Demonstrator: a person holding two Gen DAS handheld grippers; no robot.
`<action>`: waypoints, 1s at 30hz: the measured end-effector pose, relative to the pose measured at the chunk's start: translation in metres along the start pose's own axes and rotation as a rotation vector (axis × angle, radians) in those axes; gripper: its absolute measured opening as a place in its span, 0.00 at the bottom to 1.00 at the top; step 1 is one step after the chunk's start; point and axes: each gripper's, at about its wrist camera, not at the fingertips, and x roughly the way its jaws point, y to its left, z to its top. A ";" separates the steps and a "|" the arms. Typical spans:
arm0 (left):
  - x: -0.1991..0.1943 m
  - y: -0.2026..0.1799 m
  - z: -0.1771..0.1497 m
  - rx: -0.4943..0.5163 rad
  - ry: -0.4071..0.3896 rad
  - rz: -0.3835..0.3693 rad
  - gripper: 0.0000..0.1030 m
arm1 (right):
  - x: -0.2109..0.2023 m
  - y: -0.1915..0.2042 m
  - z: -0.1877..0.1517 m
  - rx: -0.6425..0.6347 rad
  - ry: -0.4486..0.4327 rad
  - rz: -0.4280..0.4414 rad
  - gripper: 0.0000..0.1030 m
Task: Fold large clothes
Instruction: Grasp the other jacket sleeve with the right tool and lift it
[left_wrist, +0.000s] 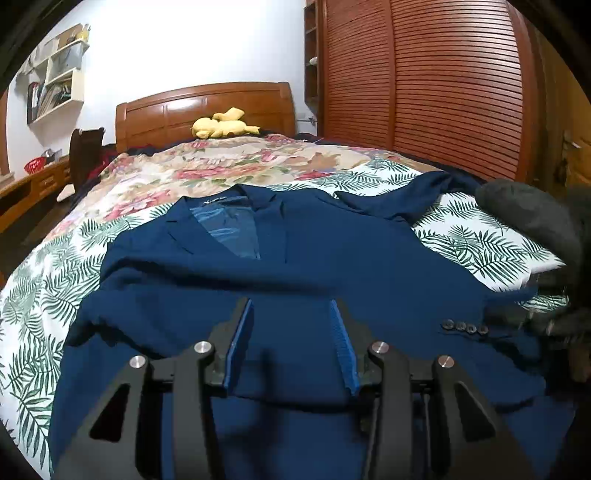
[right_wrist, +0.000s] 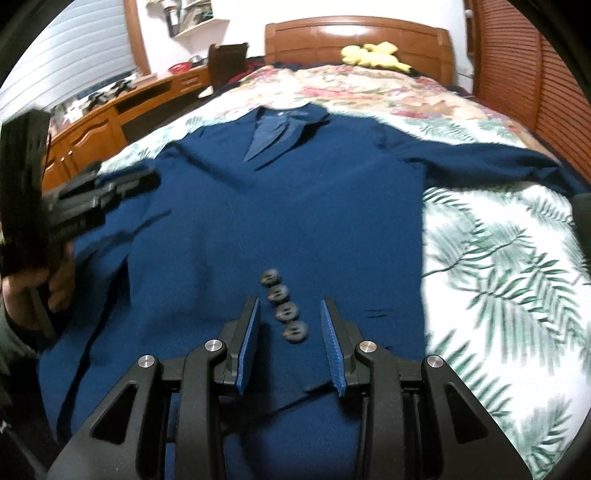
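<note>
A dark blue suit jacket (left_wrist: 295, 266) lies front up on the bed, collar toward the headboard; it also shows in the right wrist view (right_wrist: 295, 206). Its left sleeve is folded across the body, the cuff with several buttons (right_wrist: 283, 312) lying on the front. The other sleeve (right_wrist: 491, 158) stretches out to the right. My left gripper (left_wrist: 293, 306) is open and empty just above the jacket's lower front; it shows blurred at the left of the right wrist view (right_wrist: 144, 181). My right gripper (right_wrist: 290, 304) is open, its jaws standing either side of the cuff buttons, holding nothing.
The bed has a palm-leaf sheet (right_wrist: 498, 266) and a floral quilt (left_wrist: 221, 166) behind. A yellow plush toy (left_wrist: 221, 127) lies by the wooden headboard (left_wrist: 207, 107). A slatted wardrobe (left_wrist: 424, 81) stands to the right, a low wooden cabinet (right_wrist: 103, 125) to the left.
</note>
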 end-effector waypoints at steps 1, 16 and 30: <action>-0.001 -0.001 0.000 0.004 -0.003 -0.003 0.40 | -0.006 -0.004 0.006 -0.002 -0.014 -0.013 0.32; 0.001 0.004 0.000 -0.028 0.005 -0.038 0.40 | 0.029 -0.130 0.108 0.137 -0.004 -0.206 0.62; 0.000 0.004 0.000 -0.021 0.005 -0.041 0.40 | 0.074 -0.237 0.132 0.505 0.005 -0.314 0.64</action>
